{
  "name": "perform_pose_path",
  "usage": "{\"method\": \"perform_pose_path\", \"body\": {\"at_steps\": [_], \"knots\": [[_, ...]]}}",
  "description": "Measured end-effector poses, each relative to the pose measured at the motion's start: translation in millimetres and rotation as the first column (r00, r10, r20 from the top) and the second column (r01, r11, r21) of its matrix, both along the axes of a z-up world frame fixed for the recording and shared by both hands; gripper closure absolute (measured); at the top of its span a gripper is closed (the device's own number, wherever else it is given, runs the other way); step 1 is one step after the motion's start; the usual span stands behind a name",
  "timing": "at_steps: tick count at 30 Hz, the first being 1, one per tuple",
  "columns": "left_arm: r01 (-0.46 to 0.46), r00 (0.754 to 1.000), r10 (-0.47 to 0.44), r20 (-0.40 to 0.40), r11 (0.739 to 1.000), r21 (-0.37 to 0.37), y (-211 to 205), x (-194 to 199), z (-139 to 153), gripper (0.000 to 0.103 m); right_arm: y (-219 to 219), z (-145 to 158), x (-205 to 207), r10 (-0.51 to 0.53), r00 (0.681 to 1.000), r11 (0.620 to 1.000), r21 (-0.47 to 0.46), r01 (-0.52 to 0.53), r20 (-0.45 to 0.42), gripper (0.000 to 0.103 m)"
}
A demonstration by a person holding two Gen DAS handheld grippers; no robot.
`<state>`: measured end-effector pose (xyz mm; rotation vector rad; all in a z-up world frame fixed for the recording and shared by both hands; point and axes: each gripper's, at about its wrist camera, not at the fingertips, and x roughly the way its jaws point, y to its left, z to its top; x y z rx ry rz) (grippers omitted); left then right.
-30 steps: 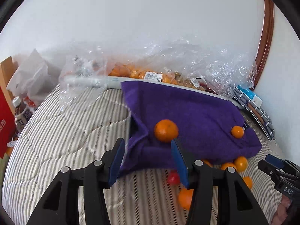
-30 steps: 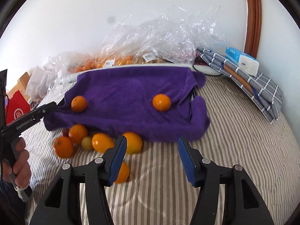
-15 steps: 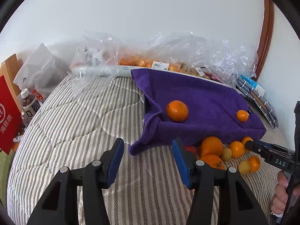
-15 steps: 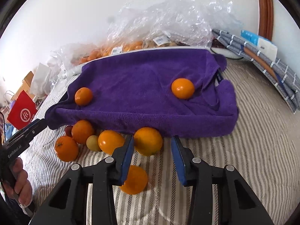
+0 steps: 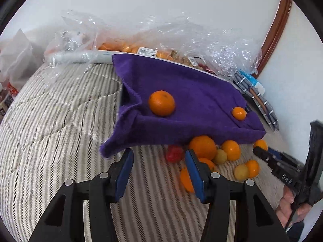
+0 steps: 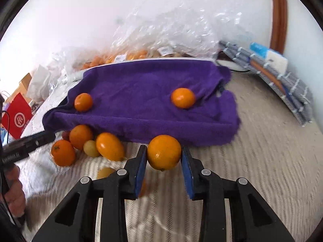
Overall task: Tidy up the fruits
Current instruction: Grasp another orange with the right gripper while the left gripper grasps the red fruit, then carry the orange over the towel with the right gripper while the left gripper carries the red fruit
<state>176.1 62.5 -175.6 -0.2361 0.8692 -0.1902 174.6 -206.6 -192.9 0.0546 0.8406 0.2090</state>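
Right wrist view, near to far. My right tongs (image 6: 163, 169) have just been closing and now pinch one large orange (image 6: 164, 152) between their blue pads, just in front of the purple towel (image 6: 141, 92), over the striped bed cover (image 6: 262, 161). A yellowish fruit (image 6: 105, 172) lies partly hidden behind the left finger. To the left, along the towel's near edge, lies a cluster of five fruits: three orange ones (image 6: 110, 146), one pale yellow-green (image 6: 90, 148) and one dark red, mostly hidden. Two oranges (image 6: 183, 97) rest on the towel, well apart. Clear plastic bags (image 6: 161, 36) with more fruit lie beyond, against the wall.

Left wrist view. My left tongs (image 5: 159, 173) stand partly spread, holding nothing, above bare bed cover.
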Motion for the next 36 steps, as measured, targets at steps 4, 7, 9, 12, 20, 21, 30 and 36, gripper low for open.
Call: {"method": "perform_pose_path", "body": {"at_steps": [4,7,9,12,20,21,30,36], "knots": [[0.029,0.999,-0.029,-0.040,1.000,-0.002,-11,15,0,0.059,-11,-1,-6,-0.006,1.000,1.000,0.014,0.006,-0.004,0.069],[0.025,0.996,-0.024,-0.082,1.000,0.014,-18,24,-5,0.068,-14,0,-8,-0.005,1.000,0.999,0.034,0.004,0.013,0.069],[0.021,0.995,-0.021,-0.100,1.000,0.002,-19,26,-10,0.070,-15,-1,-6,-0.012,1.000,0.999,0.039,0.012,0.002,0.069],[0.022,0.991,-0.024,-0.129,1.000,-0.012,-16,29,-14,0.081,-21,-2,-5,-0.025,1.000,0.997,0.073,0.025,-0.005,0.069],[-0.039,0.994,0.036,-0.102,0.999,-0.033,3,16,-10,0.081,-23,-3,-3,-0.058,0.998,0.995,0.078,0.059,-0.010,0.069],[-0.056,0.994,0.054,-0.090,0.998,-0.017,6,13,-8,0.081,-24,-3,-2,-0.064,0.998,0.994,0.083,0.065,-0.013,0.069],[-0.078,0.991,0.082,-0.109,0.996,0.041,6,14,-13,0.081,-27,-5,-1,-0.071,0.997,0.993,0.090,0.073,-0.026,0.069],[-0.080,0.992,0.086,-0.096,0.995,0.059,3,11,-13,0.081,-29,-6,-1,-0.081,0.996,0.992,0.092,0.083,-0.025,0.069]]}}
